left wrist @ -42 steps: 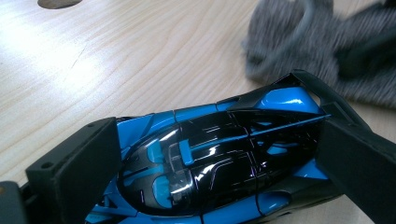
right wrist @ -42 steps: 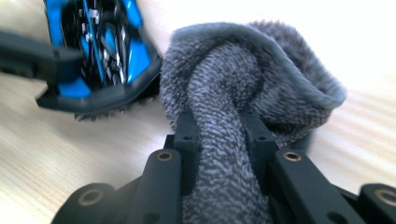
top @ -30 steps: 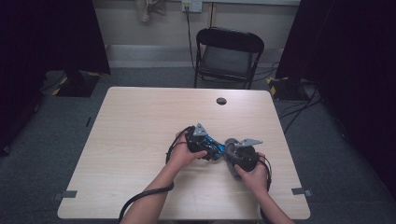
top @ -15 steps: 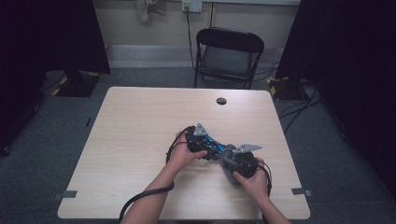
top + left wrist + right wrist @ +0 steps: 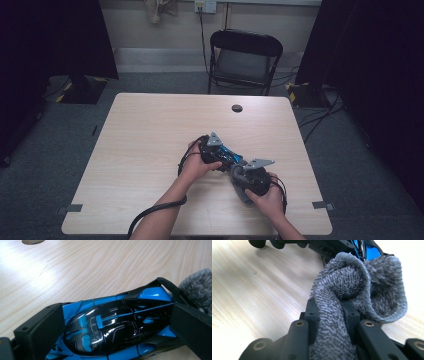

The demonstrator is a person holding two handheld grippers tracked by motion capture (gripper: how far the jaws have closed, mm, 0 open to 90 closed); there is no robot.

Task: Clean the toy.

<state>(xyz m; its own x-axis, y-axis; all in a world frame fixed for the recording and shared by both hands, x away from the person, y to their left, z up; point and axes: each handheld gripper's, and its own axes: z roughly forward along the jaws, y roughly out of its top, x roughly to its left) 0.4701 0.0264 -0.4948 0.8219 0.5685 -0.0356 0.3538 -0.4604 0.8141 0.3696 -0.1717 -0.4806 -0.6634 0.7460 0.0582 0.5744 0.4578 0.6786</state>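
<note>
On the table [image 5: 150, 150], near its front edge, the left gripper [image 5: 220, 156] clamps a blue toy car [image 5: 112, 325]. The right gripper [image 5: 329, 312] pinches a grey cloth [image 5: 362, 287] against the car's end. Wiping seems underway; next, the cloth likely sweeps across the bodywork.

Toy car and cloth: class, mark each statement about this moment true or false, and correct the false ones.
1. The left gripper has its fingers on either side of the toy car. True.
2. The toy car is red and white. False: it is blue and black.
3. The right gripper is shut on a grey cloth. True.
4. The cloth lies flat at the far edge of the table. False: it is bunched up in the right gripper, close to the car.
5. A folding chair stands beyond the table. True.
</note>
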